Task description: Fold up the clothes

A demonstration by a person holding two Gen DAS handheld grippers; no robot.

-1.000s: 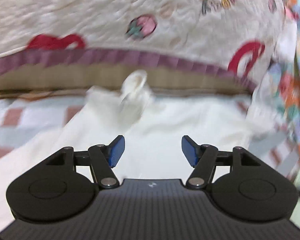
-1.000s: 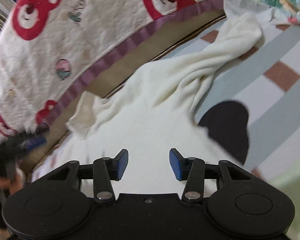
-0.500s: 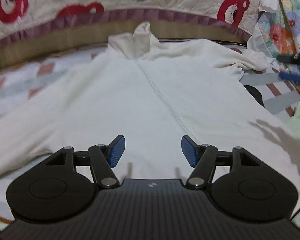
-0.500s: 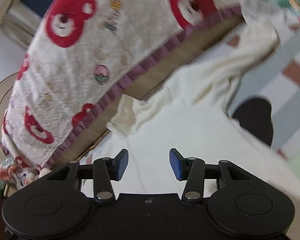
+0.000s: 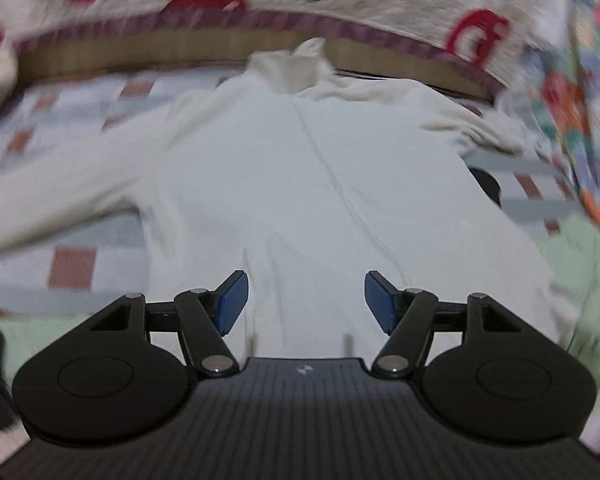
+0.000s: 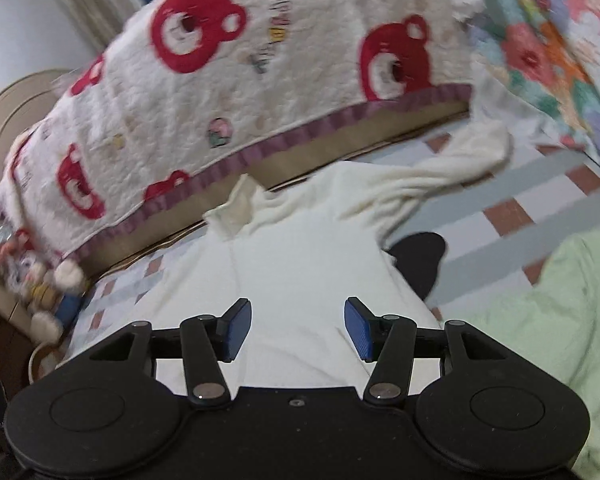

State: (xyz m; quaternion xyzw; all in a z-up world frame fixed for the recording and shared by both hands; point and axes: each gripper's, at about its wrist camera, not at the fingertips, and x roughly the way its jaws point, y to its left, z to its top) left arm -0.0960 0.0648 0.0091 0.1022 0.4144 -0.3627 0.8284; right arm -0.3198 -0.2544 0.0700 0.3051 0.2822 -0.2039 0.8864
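A checked bedsheet [image 6: 540, 216] covers the bed, with a bear-print blanket [image 6: 260, 92] hanging at 12 o'clock, blurred in the left view. The cream top [image 5: 300, 184] lies flat at the centre, its right sleeve bunched at 2 o'clock over a half-hidden black thing [image 6: 418, 256]. The left gripper [image 5: 303, 299] and right gripper [image 6: 298, 326] hover over its hem, fingers spread and empty.

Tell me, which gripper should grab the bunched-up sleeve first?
Probably the right gripper. Its view shows the crumpled sleeve of the white top lying on its own side. The left gripper, open too, faces the hem.
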